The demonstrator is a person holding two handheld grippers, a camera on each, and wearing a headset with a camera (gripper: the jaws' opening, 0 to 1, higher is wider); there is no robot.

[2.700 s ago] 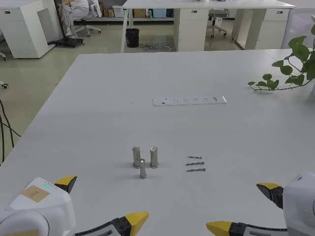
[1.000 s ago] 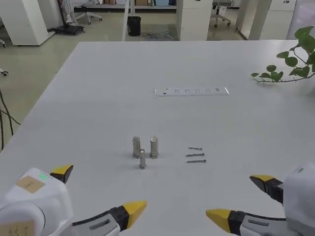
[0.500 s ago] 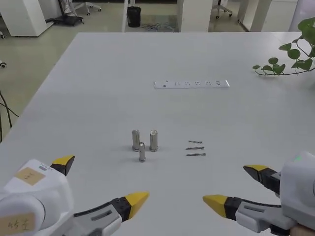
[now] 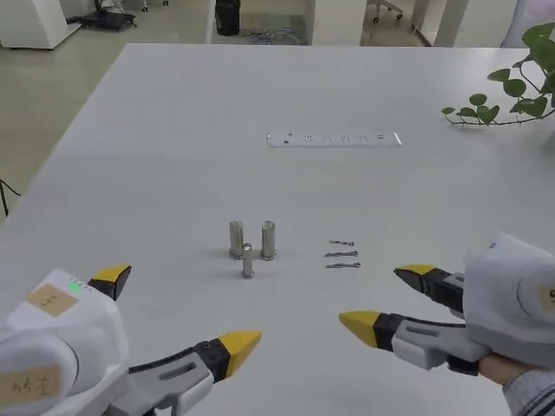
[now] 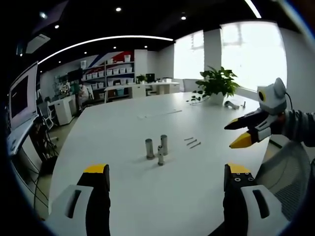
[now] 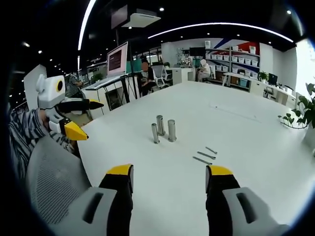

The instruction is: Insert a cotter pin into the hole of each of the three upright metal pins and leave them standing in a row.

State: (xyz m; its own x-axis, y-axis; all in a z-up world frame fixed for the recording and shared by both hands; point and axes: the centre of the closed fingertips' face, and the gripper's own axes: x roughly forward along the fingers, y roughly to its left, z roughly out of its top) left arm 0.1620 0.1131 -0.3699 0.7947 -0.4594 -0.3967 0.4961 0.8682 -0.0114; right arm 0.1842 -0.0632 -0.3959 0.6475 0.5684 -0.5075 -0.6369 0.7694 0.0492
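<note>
Three upright metal pins (image 4: 250, 243) stand clustered mid-table, two behind and a shorter one in front; they also show as the pins (image 5: 157, 148) and the pins (image 6: 163, 129) in the gripper views. Three cotter pins (image 4: 342, 254) lie flat in a small stack of parallel lines just right of them, seen again as cotter pins (image 5: 192, 142) and cotter pins (image 6: 205, 155). My left gripper (image 4: 173, 308) hovers open at the near left, well short of the pins. My right gripper (image 4: 388, 299) is open at the near right, below the cotter pins, with nothing between its yellow tips.
A white power strip (image 4: 334, 139) lies farther back on the white table (image 4: 173, 156). A potted plant's leaves (image 4: 512, 78) reach in at the far right. Beyond the table's far edge are other desks and floor.
My right gripper has moved up and left, closer to the cotter pins. The head camera has tilted down, shifting the scene upward. Pins and cotter pins stay put.
</note>
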